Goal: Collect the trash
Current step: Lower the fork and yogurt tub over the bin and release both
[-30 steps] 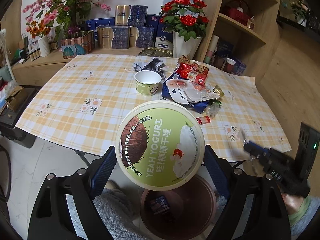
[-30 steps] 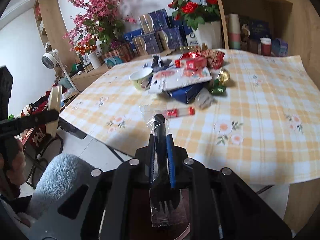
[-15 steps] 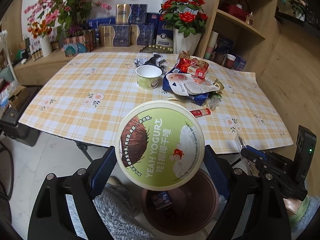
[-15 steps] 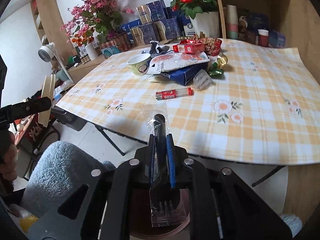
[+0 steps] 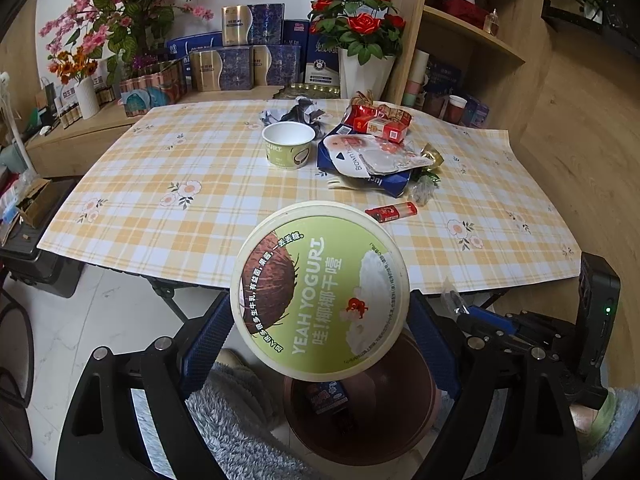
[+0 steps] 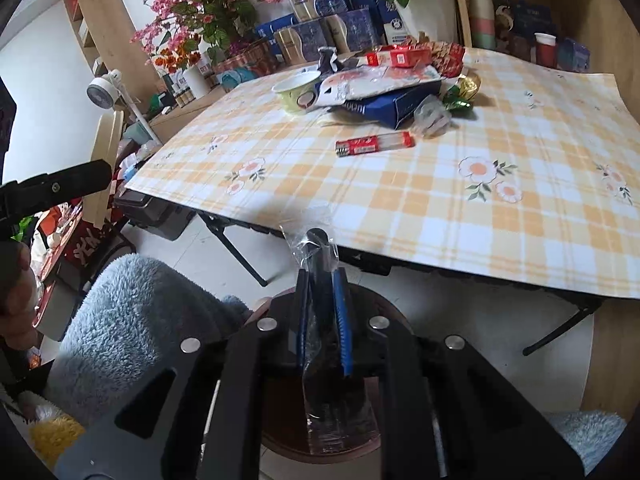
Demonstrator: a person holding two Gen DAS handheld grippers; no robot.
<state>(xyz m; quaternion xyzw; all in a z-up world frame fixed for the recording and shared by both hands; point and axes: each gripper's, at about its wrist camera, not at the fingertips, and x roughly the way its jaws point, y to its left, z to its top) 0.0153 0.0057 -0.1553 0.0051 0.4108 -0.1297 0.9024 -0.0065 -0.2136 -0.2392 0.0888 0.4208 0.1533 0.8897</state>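
Left hand-held gripper [image 5: 320, 344] was spread wide and clamped on a round yogurt lid [image 5: 320, 290], held face-on to the camera. Lid print read "YEAH YOGURT" plus Chinese text, coconut graphic on green. Directly below it sat a brown bin [image 5: 360, 408] on the floor; a small blue packet [image 5: 326, 396] lay inside, label too small to read.

Right hand-held gripper [image 6: 322, 312] had its jaws opening, with a black plastic fork [image 6: 320, 280] in a clear wrapper between the blue pads [image 6: 343, 320]. Tines pointed back toward the camera, over the bin [image 6: 384, 312], which was mostly hidden behind the gripper body.

Ahead of both grippers, on the bench [image 5: 200, 208]:
- matching yogurt cup [image 5: 289, 145], only "URT" readable
- white pouch [image 5: 368, 156] reading "Brown…", rest cut off, lying on a dark blue bag [image 5: 394, 182]
- red packs [image 5: 380, 122] behind that, print unreadable
- red-and-clear lighter [image 5: 391, 212] nearest the left gripper
- white plastic fork [image 5: 340, 184] partly under the blue bag
- crumpled foil and clear wrappers, hard to make out

The person's fuzzy blue sleeve [image 6: 132, 320] showed left of the right gripper.
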